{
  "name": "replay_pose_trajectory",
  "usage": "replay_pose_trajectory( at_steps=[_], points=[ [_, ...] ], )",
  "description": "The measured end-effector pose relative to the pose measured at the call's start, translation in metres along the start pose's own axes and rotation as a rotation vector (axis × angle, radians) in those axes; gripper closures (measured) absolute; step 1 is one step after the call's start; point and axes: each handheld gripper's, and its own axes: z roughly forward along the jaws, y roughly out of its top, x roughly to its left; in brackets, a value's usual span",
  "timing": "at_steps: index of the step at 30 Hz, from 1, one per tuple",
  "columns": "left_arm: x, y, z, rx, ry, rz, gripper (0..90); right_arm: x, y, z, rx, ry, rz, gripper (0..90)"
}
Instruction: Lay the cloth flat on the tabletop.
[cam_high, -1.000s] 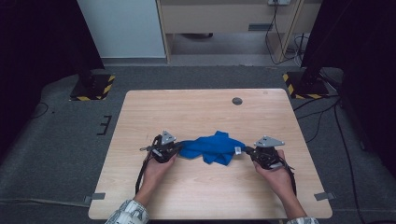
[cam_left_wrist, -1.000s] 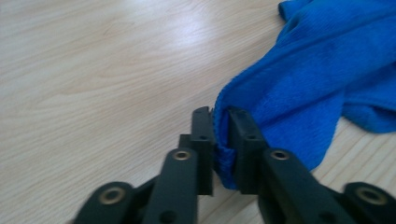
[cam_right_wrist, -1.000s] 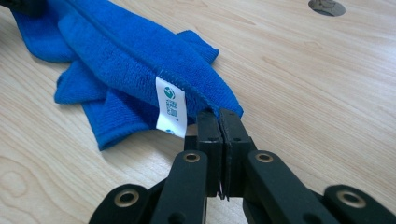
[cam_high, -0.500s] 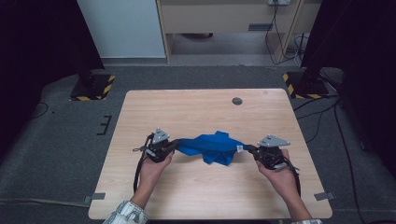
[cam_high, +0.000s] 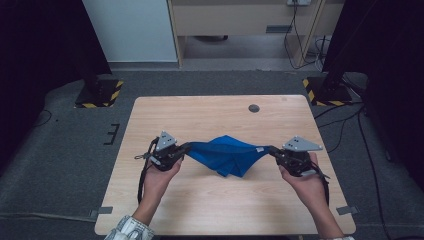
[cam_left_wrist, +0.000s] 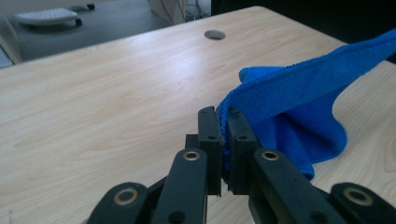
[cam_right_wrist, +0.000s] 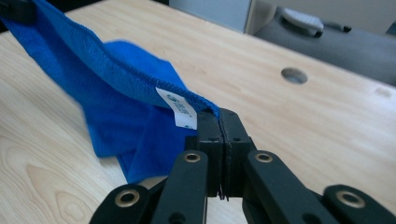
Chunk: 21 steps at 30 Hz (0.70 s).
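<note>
Item: blue microfibre cloth (cam_high: 227, 155) with a small white sewn-in label (cam_right_wrist: 180, 111) — strung between two hand-held grippers above the pale wooden table (cam_high: 210, 117). Its top edge runs taut from corner to corner; the rest hangs in a loose fold below, the lowest part at or just off the tabletop.

Left gripper (cam_left_wrist: 223, 122): jaws closed tight on the cloth's left corner, a thin thickness of fabric pinched between the black pads; the cloth fans out to the right of them.

Right gripper (cam_right_wrist: 218, 122): jaws pressed together on the opposite corner, just beside the label; very little fabric lies inside the bite.

Surroundings, relative to the cloth: a round dark cable hole (cam_high: 254, 108) in the table lies beyond it toward the far edge and well apart. The person's hands sit behind each gripper on the near side.

Risks, as judged: the right hold takes the hem's very edge — pulling the hands further apart could drag the corner free and drop that side. The hanging fold is doubled over, so it may stay creased rather than open flat. An uneven lift would let the low part drag on the wood.
</note>
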Motion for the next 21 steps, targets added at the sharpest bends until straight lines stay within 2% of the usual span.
replay_pose_trajectory(
  at_steps=[4, 10, 12, 16, 18, 21],
  points=[
    [0.002, 0.018, -0.006, -0.005, 0.000, 0.009, 85.9, -0.005, 0.019, -0.010, -0.020, -0.009, -0.012, 88.9],
    [0.012, 0.034, 0.005, 0.010, 0.002, 0.000, 85.6, -0.018, 0.033, 0.003, -0.012, -0.031, -0.020, 88.9],
    [0.016, 0.039, 0.012, 0.024, 0.001, 0.002, 85.2, -0.023, 0.034, 0.009, -0.001, -0.035, -0.018, 88.8],
    [0.028, 0.045, 0.035, 0.046, 0.015, -0.026, 84.0, -0.038, 0.033, 0.032, 0.036, -0.054, -0.011, 88.8],
    [0.034, 0.047, 0.045, 0.058, 0.012, -0.045, 84.5, -0.045, 0.031, 0.043, 0.048, -0.056, 0.000, 88.8],
    [0.042, 0.047, 0.064, 0.088, 0.028, -0.048, 85.0, -0.057, 0.026, 0.063, 0.071, -0.052, 0.030, 88.9]
  ],
)
